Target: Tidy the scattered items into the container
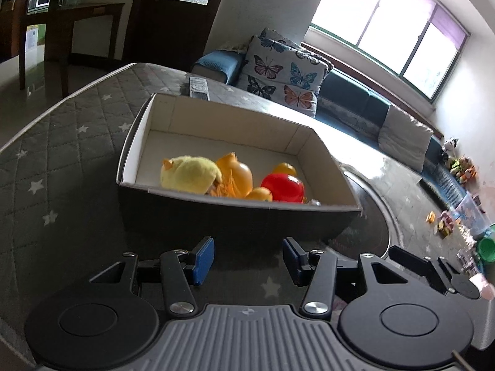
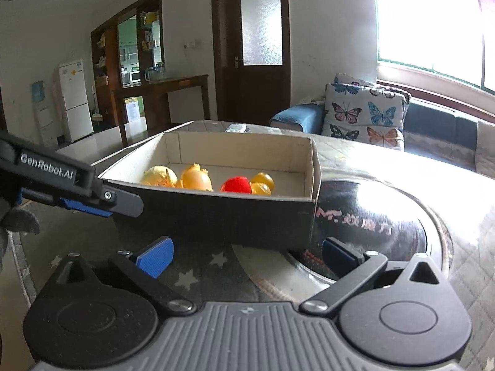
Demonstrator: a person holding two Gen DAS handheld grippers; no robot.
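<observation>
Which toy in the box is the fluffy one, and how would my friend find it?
Look at the open cardboard box on the grey star-patterned cover. Toys crowd its near wall; the yellow plush toy is at the left end. It alone looks soft and fuzzy, while the orange toy beside it and the red toy are shiny.

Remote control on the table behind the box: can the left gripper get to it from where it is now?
Probably not directly. The box stands between the open, empty left gripper and the remote control, so it would have to go over or around the box.
</observation>
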